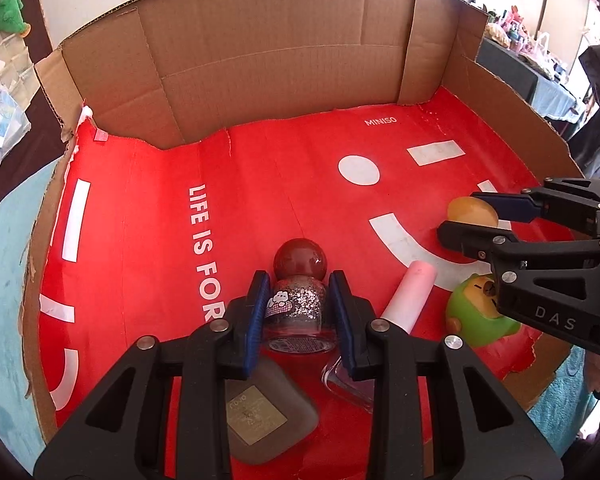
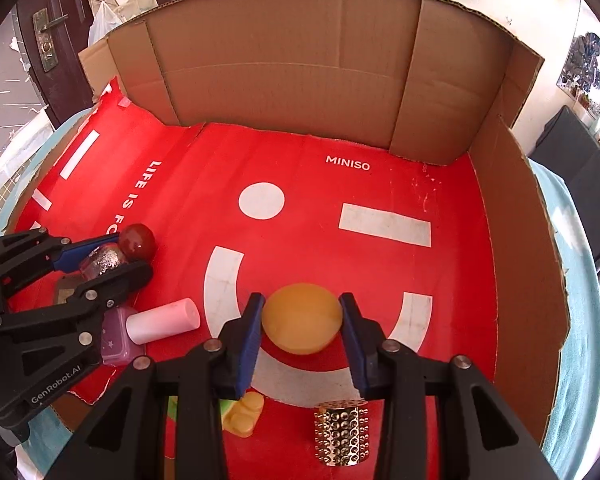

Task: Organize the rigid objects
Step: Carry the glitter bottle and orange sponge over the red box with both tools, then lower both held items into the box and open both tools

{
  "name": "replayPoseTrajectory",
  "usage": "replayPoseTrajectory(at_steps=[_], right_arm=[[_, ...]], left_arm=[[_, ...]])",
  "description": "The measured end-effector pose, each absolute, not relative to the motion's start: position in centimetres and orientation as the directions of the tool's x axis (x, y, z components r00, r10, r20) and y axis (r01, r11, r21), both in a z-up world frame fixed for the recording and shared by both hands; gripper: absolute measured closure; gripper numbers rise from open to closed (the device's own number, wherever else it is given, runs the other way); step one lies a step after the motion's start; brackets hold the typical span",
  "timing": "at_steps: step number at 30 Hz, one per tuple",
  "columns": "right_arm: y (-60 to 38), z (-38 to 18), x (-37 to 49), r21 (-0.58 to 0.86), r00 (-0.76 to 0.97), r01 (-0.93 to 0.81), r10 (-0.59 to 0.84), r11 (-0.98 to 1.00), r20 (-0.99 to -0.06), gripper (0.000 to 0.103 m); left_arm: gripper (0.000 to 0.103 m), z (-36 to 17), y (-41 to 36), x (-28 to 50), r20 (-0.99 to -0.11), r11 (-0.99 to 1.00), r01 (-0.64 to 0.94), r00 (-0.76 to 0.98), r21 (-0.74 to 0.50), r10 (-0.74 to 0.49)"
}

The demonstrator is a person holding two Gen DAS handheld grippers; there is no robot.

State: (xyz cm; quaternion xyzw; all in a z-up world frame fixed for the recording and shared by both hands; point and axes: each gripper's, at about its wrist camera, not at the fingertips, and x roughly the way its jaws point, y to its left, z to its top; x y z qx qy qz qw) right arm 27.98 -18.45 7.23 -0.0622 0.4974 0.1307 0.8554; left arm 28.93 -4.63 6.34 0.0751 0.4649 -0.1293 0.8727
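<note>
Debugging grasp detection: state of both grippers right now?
Left gripper: shut on the glitter bottle.
Right gripper: shut on the yellow ball.

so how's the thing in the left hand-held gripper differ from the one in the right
The left hand-held gripper is shut on a glitter bottle: clear, sparkly, with a dark red ball cap. The right hand-held gripper is shut on a yellow ball: plain, matte, round. Both are clamped between blue pads over the red mat.

1 glitter bottle [image 1: 298,312], 1 orange ball [image 2: 302,318], 1 pink cylinder [image 2: 163,321], 1 studded cylinder [image 2: 342,434], 1 cardboard box [image 2: 292,56]
</note>
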Motion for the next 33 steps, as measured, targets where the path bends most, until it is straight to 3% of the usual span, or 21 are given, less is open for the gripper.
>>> replayPoseTrajectory(at_steps=[14,26,27,28,30,33], right_arm=[[-18.1,6.8,28.6,0.007,0.468,-0.281,0.143,0.960,-0.872,0.062],[-18.5,7.8,28.2,0.015,0.492,-0.272,0.152,0.962,-0.857,0.049],[-18.6,8.3,28.0,0.012,0.503,-0.268,0.150,0.963,-0.851,0.048],[-18.7,8.8,27.6,0.013,0.517,-0.266,0.154,0.964,-0.842,0.047],[-19.3,10.1,26.8,0.029,0.546,-0.262,0.173,0.965,-0.820,0.044],[-20.0,12.3,25.2,0.035,0.596,-0.260,0.189,0.965,-0.781,0.035]], left_arm=[[0.074,6.3,-4.4,29.0,-0.829,0.959,0.283,0.535,-0.006,-0.163],[0.073,7.8,-3.5,28.1,-0.806,0.959,0.273,0.547,-0.082,-0.224],[0.069,8.1,-3.4,27.8,-0.798,0.958,0.272,0.555,-0.091,-0.233],[0.052,8.5,-3.3,27.5,-0.789,0.958,0.268,0.565,-0.099,-0.239],[0.033,9.6,-3.2,26.5,-0.760,0.957,0.268,0.598,-0.109,-0.254],[0.033,11.4,-3.3,24.5,-0.701,0.953,0.289,0.660,-0.093,-0.268]])
